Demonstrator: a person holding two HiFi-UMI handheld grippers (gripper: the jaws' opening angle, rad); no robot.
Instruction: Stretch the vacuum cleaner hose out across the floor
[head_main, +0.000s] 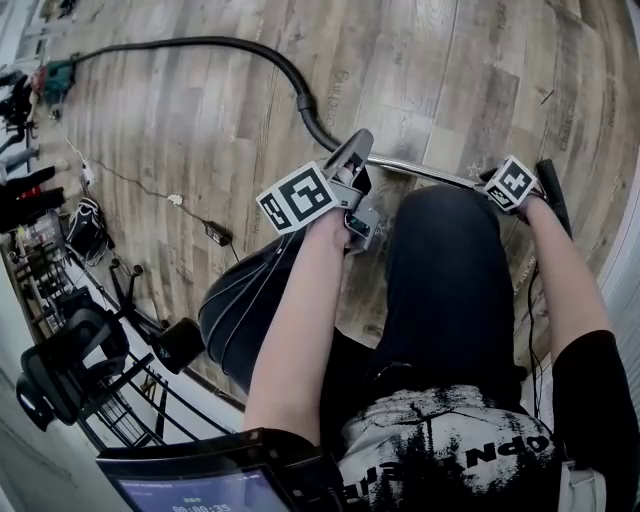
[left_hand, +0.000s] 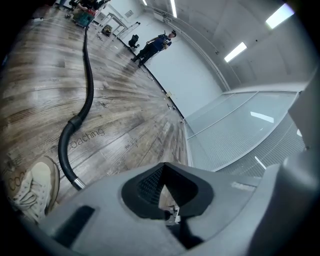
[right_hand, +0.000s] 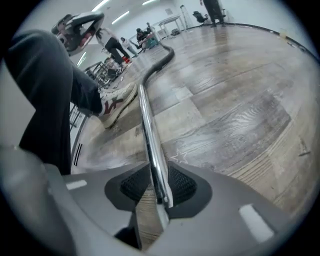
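Wooden floor (head_main: 420, 60): black hose (head_main: 200, 42) curves, right fingers (right_hand: 182, 186) clamp chrome tube (right_hand: 150, 135), left fingers (left_hand: 147, 187) together.

black hose (head_main: 200, 41), chrome tube (right_hand: 150, 135), woodgrain floor (head_main: 450, 60) (grey-brown)

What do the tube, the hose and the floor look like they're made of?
The tube: probably polished metal, chrome-like; it mirrors the room in bright streaks. The hose: looks like matte black plastic or rubber; it bends in loose curves. The floor: wood-look planks, grey-brown grain with seams; real wood or laminate, can't tell.
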